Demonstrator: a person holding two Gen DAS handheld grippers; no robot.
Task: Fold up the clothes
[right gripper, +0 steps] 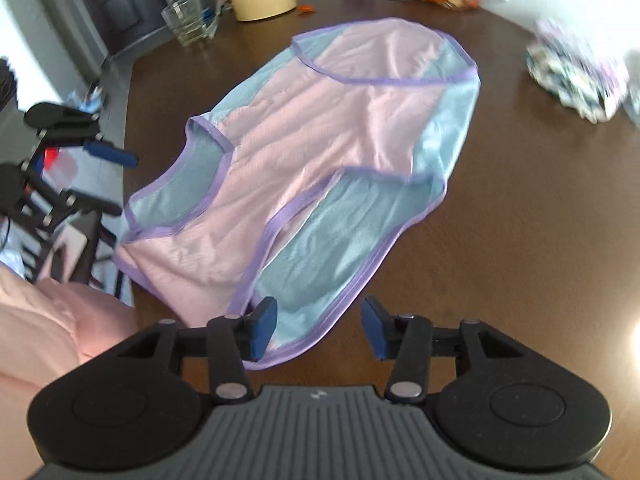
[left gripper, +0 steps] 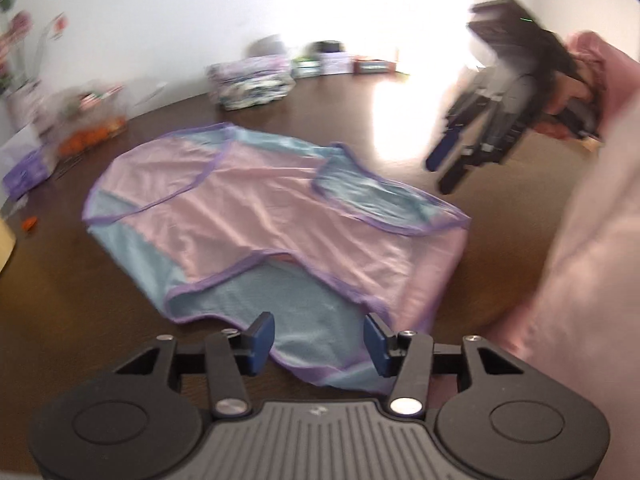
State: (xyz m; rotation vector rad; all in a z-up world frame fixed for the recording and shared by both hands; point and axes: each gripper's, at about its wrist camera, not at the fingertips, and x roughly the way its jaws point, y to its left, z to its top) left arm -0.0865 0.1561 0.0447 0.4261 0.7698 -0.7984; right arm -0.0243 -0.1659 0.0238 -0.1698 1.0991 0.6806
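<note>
One pink and blue top (left gripper: 256,204) lies flat in the middle of the dark worktop (left gripper: 80,300). It looks thin, soft and very light, so it should bend and slide easily. The purple edge (right gripper: 320,308) near the bottom of each picture looks like a good place to pinch.

There are two claws. The left claw (left gripper: 320,340) is spread, with cloth under it but not pinched. The right claw (right gripper: 320,330) is spread too, holding nothing. At the upper right sits one pile of folded clothes (right gripper: 576,76). One glass (right gripper: 188,20) stands at the upper left.
</note>
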